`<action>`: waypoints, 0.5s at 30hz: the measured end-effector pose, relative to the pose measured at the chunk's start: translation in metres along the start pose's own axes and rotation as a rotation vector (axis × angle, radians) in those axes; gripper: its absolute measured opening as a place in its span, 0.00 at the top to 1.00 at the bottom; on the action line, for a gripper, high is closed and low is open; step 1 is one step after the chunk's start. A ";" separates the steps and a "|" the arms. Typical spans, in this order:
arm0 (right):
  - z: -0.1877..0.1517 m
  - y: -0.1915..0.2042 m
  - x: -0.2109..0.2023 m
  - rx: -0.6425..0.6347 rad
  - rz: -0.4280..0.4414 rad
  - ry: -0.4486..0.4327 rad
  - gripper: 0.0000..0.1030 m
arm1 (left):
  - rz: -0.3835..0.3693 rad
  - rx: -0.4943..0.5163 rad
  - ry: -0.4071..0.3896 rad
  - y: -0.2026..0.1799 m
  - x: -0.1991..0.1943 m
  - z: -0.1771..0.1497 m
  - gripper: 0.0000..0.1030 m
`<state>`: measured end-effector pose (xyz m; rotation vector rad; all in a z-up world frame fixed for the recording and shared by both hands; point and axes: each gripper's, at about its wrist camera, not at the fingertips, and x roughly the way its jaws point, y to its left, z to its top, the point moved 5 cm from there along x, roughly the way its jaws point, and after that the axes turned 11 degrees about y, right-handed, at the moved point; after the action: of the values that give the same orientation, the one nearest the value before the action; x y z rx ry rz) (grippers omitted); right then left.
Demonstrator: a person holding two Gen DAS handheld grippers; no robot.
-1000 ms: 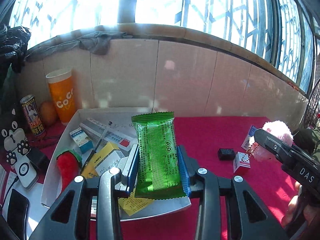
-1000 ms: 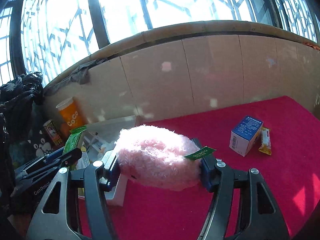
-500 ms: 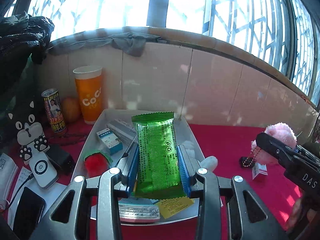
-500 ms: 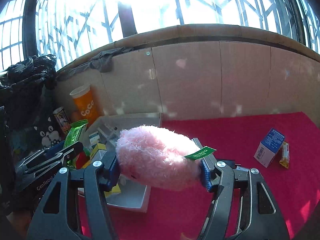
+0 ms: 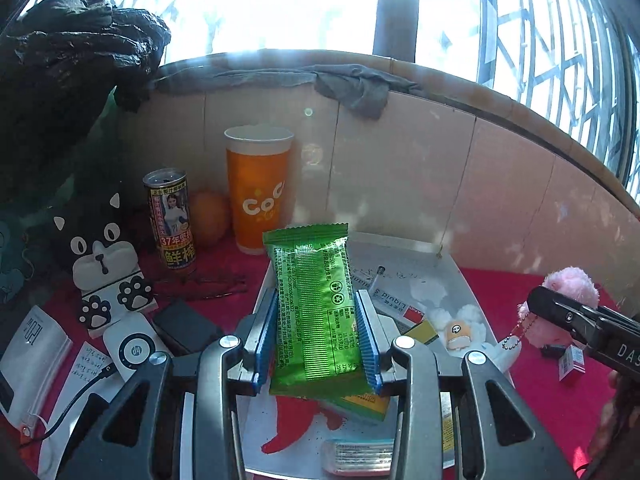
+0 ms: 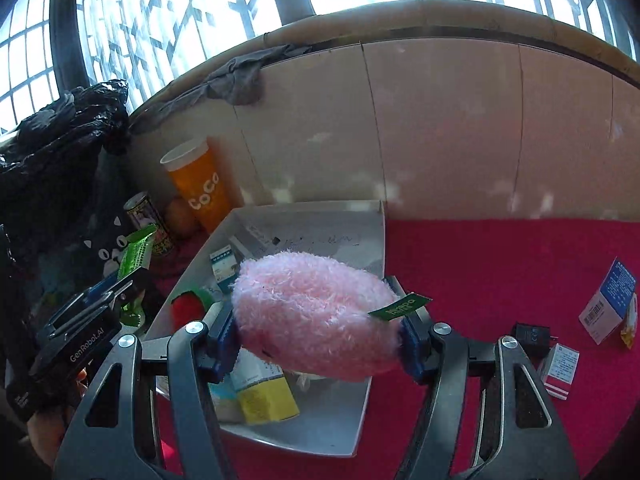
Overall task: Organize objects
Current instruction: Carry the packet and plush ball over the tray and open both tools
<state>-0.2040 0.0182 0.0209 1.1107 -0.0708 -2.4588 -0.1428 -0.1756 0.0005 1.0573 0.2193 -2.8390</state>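
My left gripper [image 5: 316,344] is shut on a green snack packet [image 5: 316,304], held upright above the left part of the white tray [image 5: 460,276]. My right gripper [image 6: 316,332] is shut on a pink plush toy [image 6: 312,312] with a green tag, held over the tray [image 6: 360,420] near its right side. The tray holds several small boxes, a red plush, a yellow box [image 6: 268,400] and a small white plush [image 5: 456,324]. The right gripper with the pink plush also shows in the left wrist view [image 5: 568,312].
An orange CoCo cup [image 5: 258,188], a drink can [image 5: 172,220], an orange and a black cat figure [image 5: 104,256] stand left of the tray by the tiled wall. On the red cloth to the right lie a blue-white box [image 6: 608,304], a black adapter [image 6: 532,334] and a small red-white box [image 6: 560,368].
Both grippers have moved left toward the tray, each keeping its object. The left gripper now hangs over the tray's left part, the right one over the tray.
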 end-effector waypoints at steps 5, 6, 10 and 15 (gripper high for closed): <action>0.021 0.009 0.027 -0.009 -0.006 0.027 0.38 | -0.031 0.068 0.014 -0.017 0.017 0.021 0.63; 0.025 0.009 0.032 -0.003 -0.005 0.029 0.38 | -0.033 0.083 0.014 -0.021 0.019 0.023 0.63; 0.031 0.011 0.060 0.013 -0.017 0.058 0.35 | -0.029 0.095 0.027 -0.028 0.032 0.028 0.26; 0.029 0.000 0.070 0.066 -0.005 0.035 0.13 | 0.028 0.027 -0.029 -0.009 0.027 0.035 0.00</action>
<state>-0.2656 -0.0145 -0.0089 1.1833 -0.1397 -2.4567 -0.1870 -0.1739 0.0095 1.0149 0.1622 -2.8383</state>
